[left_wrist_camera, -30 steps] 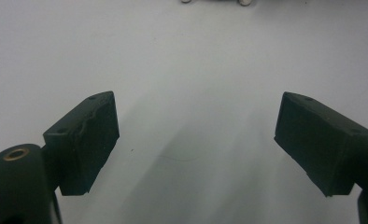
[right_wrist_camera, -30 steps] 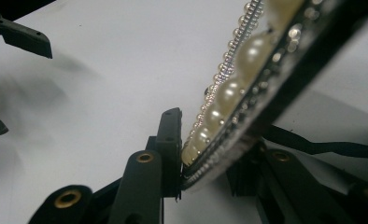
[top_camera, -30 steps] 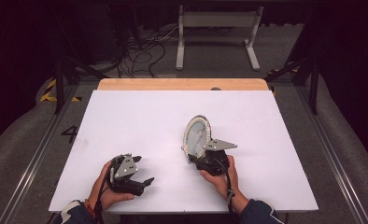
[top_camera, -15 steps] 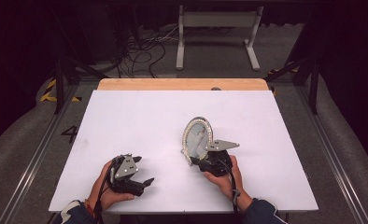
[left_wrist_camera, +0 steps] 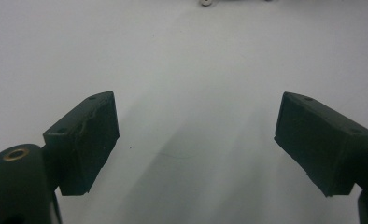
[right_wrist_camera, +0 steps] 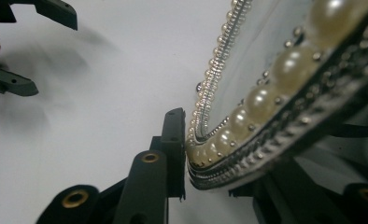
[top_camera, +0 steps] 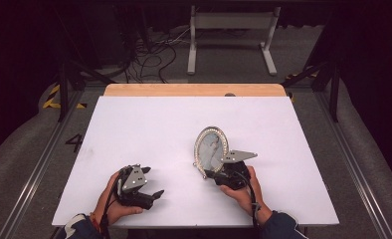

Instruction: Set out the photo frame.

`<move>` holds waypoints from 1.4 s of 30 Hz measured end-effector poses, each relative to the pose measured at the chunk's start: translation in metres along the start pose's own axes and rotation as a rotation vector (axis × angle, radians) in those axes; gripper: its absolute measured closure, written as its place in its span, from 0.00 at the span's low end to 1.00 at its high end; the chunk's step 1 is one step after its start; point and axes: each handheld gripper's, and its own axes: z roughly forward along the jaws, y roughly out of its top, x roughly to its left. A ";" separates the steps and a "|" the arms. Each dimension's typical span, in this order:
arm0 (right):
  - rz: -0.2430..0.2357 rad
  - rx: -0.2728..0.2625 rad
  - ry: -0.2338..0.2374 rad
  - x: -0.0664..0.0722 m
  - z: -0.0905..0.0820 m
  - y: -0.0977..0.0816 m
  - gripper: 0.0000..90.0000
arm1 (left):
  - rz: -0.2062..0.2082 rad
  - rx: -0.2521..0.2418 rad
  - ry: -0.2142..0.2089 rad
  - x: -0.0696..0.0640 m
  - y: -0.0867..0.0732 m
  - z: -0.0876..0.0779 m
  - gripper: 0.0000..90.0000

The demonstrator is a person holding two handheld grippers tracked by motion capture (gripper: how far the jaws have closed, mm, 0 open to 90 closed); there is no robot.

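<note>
The right hand-held gripper (top_camera: pixel 207 170) clamps the near edge of the oval picture frame (top_camera: pixel 210 148), holding it upright on the desk (top_camera: pixel 149 124), right of centre. The left hand-held gripper (top_camera: pixel 156 194) rests wide open and empty at the near left, clear of the frame.

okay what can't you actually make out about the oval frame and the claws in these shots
- Frame: its picture is too small in the high view; the right gripper view cuts it off at the top edge.
- Frame's stand: hidden behind the frame.
- Right claw: far jaw hidden under the frame's rim.
- Left claw: open; the bottom edge cuts off its body.
</note>
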 end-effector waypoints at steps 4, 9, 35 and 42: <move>-0.005 -0.014 0.005 0.001 -0.001 0.001 0.75 | -0.001 0.001 0.000 0.000 0.000 0.000 0.16; -0.005 -0.034 -0.004 0.001 -0.002 0.001 0.75 | -0.001 0.001 0.000 0.000 0.000 0.001 0.16; 0.019 0.004 0.108 -0.015 0.001 0.005 0.86 | -0.001 0.009 -0.008 0.001 -0.001 0.003 0.16; 0.014 0.024 0.133 -0.021 -0.003 0.005 0.87 | 0.001 0.011 -0.007 0.000 -0.001 0.003 0.16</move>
